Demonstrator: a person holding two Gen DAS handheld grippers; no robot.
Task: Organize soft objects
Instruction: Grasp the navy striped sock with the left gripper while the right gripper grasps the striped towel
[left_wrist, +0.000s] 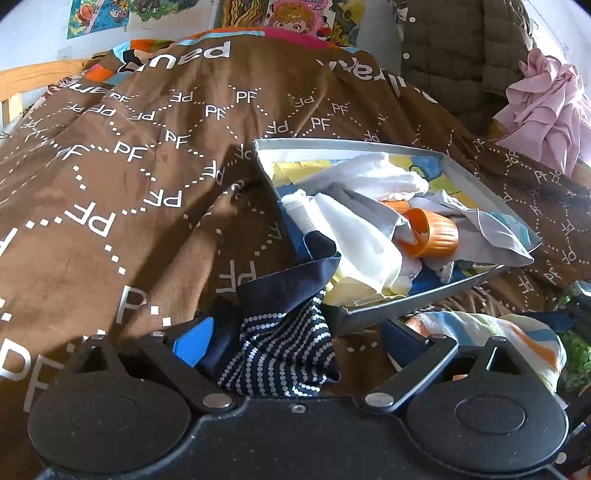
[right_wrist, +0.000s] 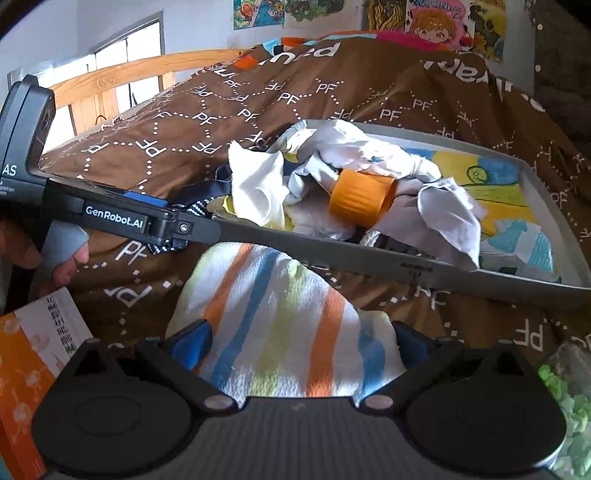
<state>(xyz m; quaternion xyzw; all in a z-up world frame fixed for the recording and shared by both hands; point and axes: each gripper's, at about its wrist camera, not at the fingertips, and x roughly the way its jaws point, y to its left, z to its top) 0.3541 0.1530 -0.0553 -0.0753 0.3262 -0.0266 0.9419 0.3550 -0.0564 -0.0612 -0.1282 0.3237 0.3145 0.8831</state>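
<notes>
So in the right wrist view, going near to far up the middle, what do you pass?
Striped towel between the right gripper's jaws → grey tray near rim → orange cup among white cloths → brown bedspread → posters on the wall.

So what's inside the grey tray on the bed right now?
The grey tray holds crumpled white cloths, a grey cloth and an orange ribbed cup lying on its side. A colourful printed sheet lines the bottom; whatever lies beneath the cloths is covered.
</notes>
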